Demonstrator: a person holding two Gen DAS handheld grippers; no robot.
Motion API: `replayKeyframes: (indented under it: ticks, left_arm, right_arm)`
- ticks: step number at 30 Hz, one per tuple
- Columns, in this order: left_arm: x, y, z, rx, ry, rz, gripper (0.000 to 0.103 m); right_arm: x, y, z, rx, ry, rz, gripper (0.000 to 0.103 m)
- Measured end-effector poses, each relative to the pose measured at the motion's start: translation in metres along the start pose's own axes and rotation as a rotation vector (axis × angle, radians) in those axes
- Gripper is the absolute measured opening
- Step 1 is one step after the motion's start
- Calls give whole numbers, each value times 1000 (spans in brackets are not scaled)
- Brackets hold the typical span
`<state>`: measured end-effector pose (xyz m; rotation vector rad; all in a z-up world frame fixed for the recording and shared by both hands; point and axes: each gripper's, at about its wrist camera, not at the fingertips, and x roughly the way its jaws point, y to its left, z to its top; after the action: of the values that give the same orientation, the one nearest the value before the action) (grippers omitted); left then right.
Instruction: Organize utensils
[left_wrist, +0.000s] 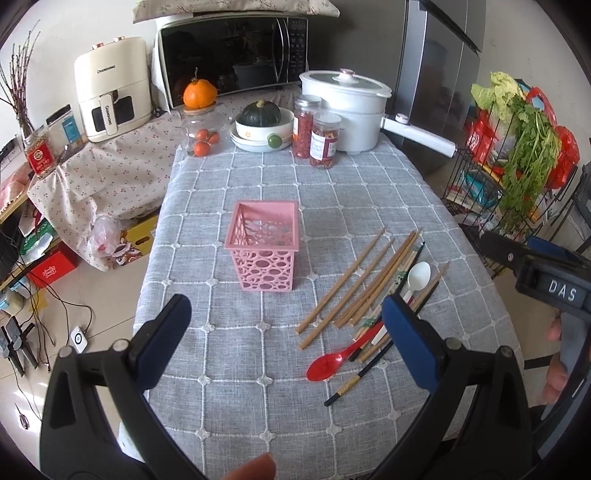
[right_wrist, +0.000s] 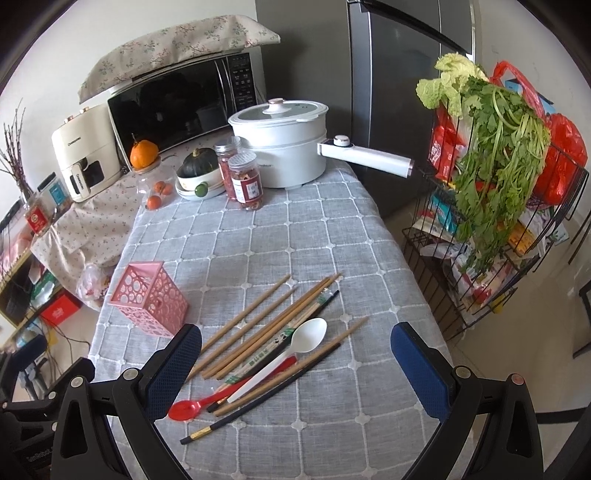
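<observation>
Several wooden chopsticks (right_wrist: 258, 332), a white spoon (right_wrist: 295, 350), a red spoon (right_wrist: 192, 408) and a black chopstick (right_wrist: 258, 406) lie in a loose pile on our grey checked tablecloth (right_wrist: 314, 240). They're right between our right gripper's (right_wrist: 295, 363) wide-spread fingers. Our pink basket (left_wrist: 264, 245) stands upright ahead of our left gripper (left_wrist: 286, 341), also gaping, holding nothing.

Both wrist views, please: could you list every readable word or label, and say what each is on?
"DAS": right gripper, on its body.
"CHANGHONG": air fryer, only roughly legible.
Printed wrapped chopsticks: too small.
Jars, red tin, microwave panel: too blurred.
</observation>
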<state>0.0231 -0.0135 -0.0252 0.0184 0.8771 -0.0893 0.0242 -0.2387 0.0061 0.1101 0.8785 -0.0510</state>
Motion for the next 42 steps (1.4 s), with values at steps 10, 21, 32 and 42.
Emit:
replayKeyframes:
  ticks: [10, 21, 32, 42]
  left_arm:
    - [55, -38, 40, 170, 159, -103, 99]
    - [166, -78, 59, 210, 391, -219, 50]
    - [225, -107, 55, 263, 479, -193, 18]
    - [188, -116, 53, 322, 396, -164, 9]
  right_arm:
    - [68, -56, 21, 149, 198, 8, 101]
    - [113, -80, 13, 218, 344, 43, 87]
    - [128, -82, 12, 193, 385, 36, 87]
    - [139, -92, 6, 237, 419, 30, 87]
